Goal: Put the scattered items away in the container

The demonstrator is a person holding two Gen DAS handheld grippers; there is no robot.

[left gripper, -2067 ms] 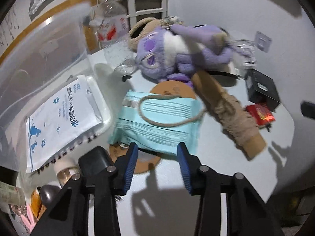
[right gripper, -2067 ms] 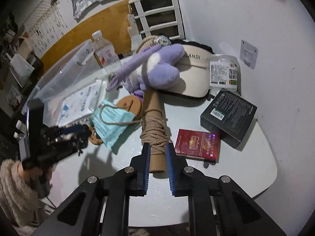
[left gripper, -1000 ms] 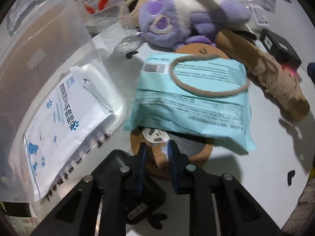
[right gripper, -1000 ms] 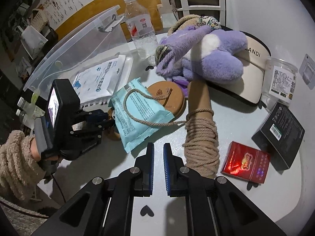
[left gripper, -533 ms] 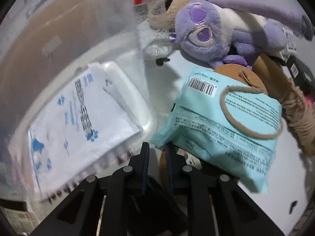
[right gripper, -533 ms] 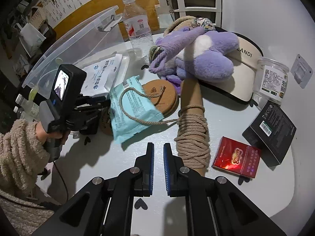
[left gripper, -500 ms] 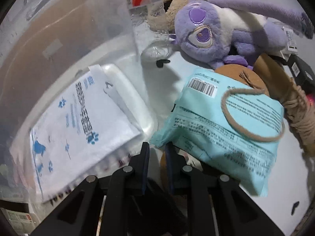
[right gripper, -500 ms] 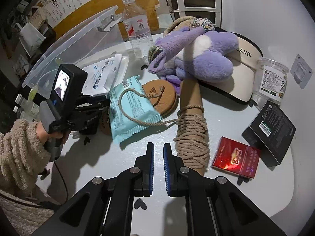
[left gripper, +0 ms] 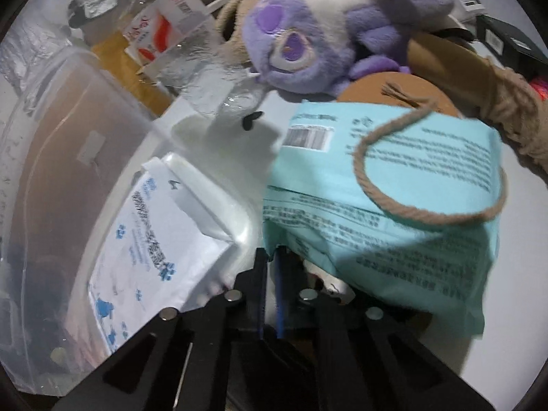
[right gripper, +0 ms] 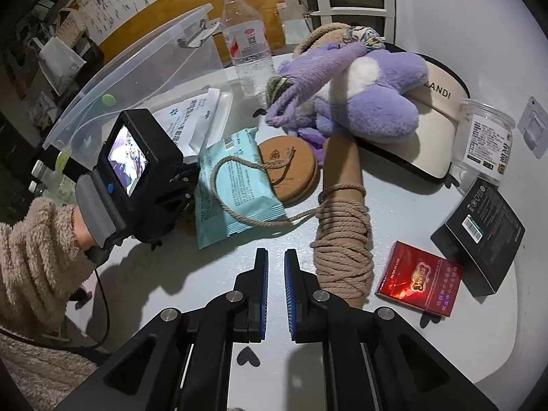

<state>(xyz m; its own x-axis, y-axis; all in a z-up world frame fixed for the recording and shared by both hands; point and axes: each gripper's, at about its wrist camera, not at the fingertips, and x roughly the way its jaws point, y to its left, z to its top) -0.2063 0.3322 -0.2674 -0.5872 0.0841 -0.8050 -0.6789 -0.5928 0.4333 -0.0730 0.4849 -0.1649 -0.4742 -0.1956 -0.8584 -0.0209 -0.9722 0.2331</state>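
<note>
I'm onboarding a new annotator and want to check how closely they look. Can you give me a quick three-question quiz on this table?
1. True or false: the rope loop lies on top of the teal packet.
2. Which item sits closest to the red box? A) black box B) water bottle C) visor cap
3. What is the rope coil wound round?

Key: 1 true; 2 A; 3 a cardboard tube.
</note>
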